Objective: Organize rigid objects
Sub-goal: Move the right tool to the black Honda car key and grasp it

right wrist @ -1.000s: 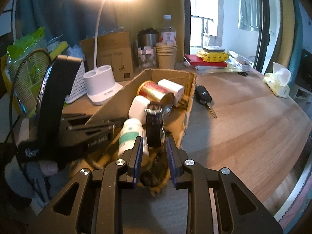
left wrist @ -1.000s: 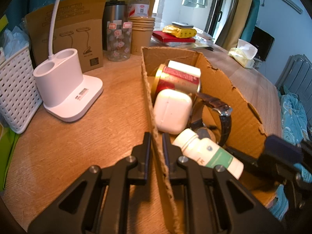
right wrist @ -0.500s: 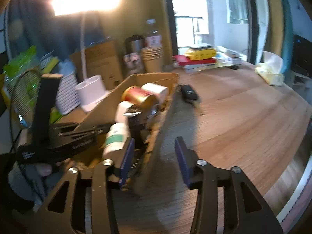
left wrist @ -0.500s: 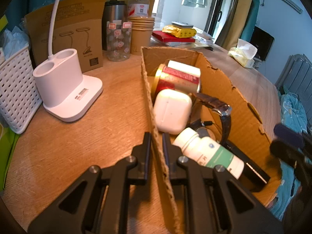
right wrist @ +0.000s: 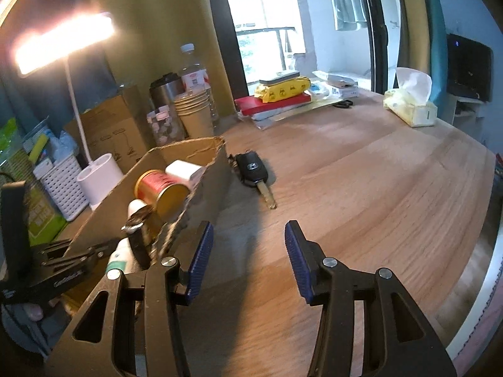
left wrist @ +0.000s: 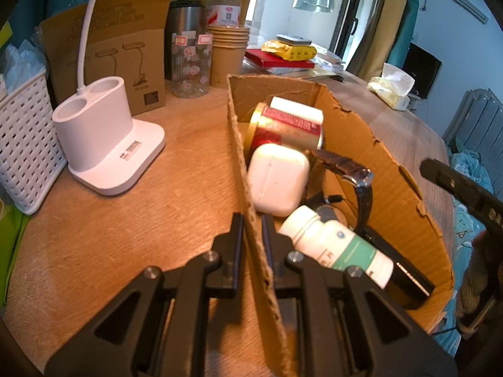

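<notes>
One cardboard box [left wrist: 393, 169] sits on the surface [right wrist: 361, 188], and six things lie in it: one red tin [left wrist: 289, 128], one white charger block [left wrist: 295, 108], one white earbud case [left wrist: 276, 177], one wristwatch [left wrist: 358, 177], one white pill bottle [left wrist: 333, 246], one flat black item [left wrist: 408, 278]. Outside it lies one car key [right wrist: 253, 171]. Further back stand one desk lamp [left wrist: 107, 144], one white basket [left wrist: 23, 144], one steel tumbler [left wrist: 185, 19], one water bottle [left wrist: 224, 3], one flowered jar [left wrist: 191, 62], one stack of paper cups [left wrist: 228, 53] and one tissue box [right wrist: 410, 106].
</notes>
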Tool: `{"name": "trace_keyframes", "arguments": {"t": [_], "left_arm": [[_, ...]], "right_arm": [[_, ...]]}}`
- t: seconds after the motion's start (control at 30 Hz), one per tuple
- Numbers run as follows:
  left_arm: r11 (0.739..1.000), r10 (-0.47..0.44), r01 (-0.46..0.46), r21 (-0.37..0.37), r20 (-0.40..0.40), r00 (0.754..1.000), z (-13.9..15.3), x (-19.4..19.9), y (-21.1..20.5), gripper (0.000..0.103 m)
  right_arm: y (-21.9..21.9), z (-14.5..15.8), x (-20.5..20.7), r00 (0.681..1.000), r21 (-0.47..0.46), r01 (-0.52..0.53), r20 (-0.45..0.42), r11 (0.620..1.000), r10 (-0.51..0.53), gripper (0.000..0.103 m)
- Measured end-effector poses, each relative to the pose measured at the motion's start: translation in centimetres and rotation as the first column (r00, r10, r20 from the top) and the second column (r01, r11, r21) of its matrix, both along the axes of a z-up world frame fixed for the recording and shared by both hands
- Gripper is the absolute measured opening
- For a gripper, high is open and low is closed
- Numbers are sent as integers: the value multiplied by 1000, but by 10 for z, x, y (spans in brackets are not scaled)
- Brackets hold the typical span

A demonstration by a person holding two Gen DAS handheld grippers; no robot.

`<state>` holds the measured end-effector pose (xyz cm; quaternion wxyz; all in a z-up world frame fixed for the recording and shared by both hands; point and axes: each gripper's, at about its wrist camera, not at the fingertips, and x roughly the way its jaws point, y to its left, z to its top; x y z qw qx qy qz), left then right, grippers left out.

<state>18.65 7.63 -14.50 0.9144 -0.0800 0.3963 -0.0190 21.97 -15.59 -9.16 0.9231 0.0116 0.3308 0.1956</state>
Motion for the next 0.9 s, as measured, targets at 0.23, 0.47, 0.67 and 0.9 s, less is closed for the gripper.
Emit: {"name": "trace_keyframes", "arguments": {"t": [0.23,0.47,0.67,0.9], "left_arm": [[1000,-2,2,12,7,1000,1,-3,-2,13],[1000,-2,2,3,1,1000,1,-1,1,13],[1000,-3,3,-1,0,1000,1,0,2,13],[1000,-3,3,-3,0,1000,1,0,2,13]], "right_arm": [[8,-1,33,1000,-43,-25,13,999,26,50],[23,-7,74,997,-63,-75,-23,995,74,50],[36,-19,99,991,-96,-125,-53,987,121,50],[40,-26,128,980,-105,-179,-109,978,167,50]]}}
